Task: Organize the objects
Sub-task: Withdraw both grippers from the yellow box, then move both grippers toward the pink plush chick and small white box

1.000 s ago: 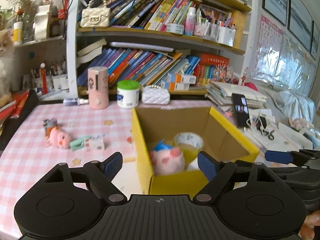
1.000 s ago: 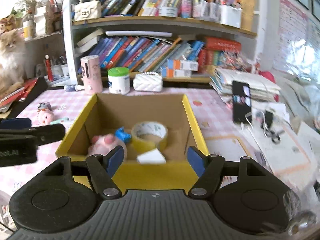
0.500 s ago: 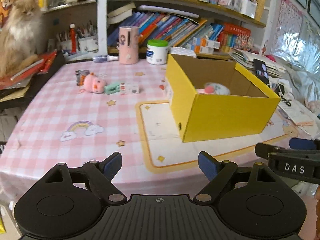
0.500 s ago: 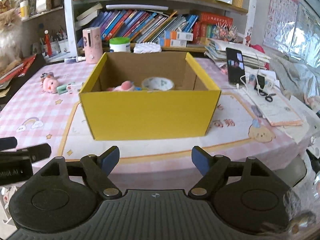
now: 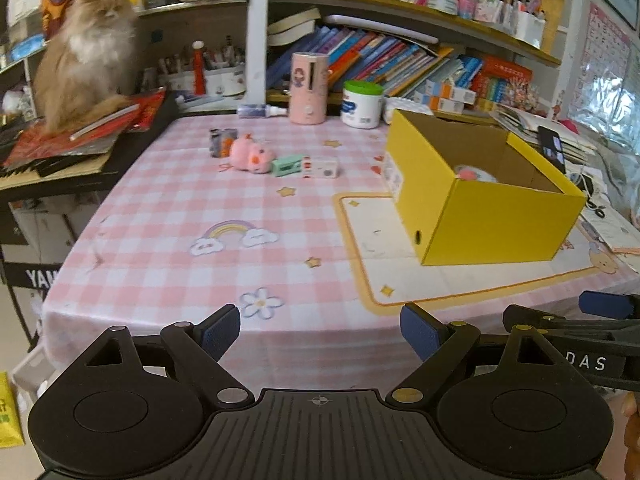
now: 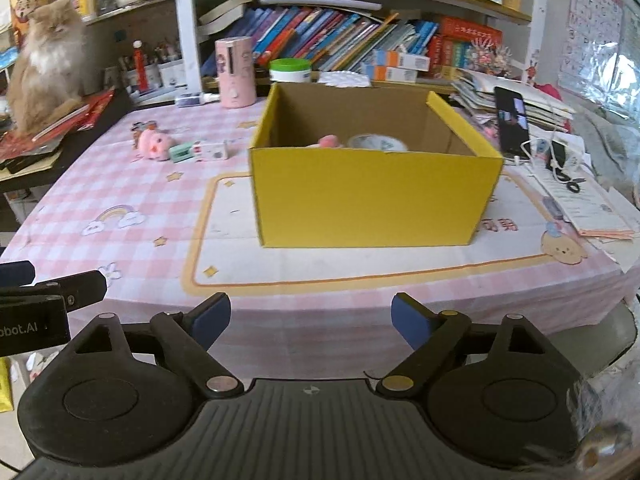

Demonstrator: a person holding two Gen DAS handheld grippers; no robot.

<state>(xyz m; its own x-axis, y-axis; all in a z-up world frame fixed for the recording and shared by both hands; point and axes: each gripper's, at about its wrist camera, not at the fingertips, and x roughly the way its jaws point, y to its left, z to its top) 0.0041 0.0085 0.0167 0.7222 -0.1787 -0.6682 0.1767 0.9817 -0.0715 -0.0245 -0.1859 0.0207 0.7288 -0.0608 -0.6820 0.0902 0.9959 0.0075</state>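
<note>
Sitting square on checked cloth (image 6: 120, 184): matte yellow cardboard box (image 6: 372, 196).

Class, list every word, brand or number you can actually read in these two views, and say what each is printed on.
"DAS": on the right gripper body, left wrist view.
"bot.AI", cut off at the frame edge: on the left gripper body, right wrist view.
"YAN", cut off: on a dark keyboard stand beside the table.
Book spines, small boxes, the white jar label and the wall chart: too small or blurred.
</note>
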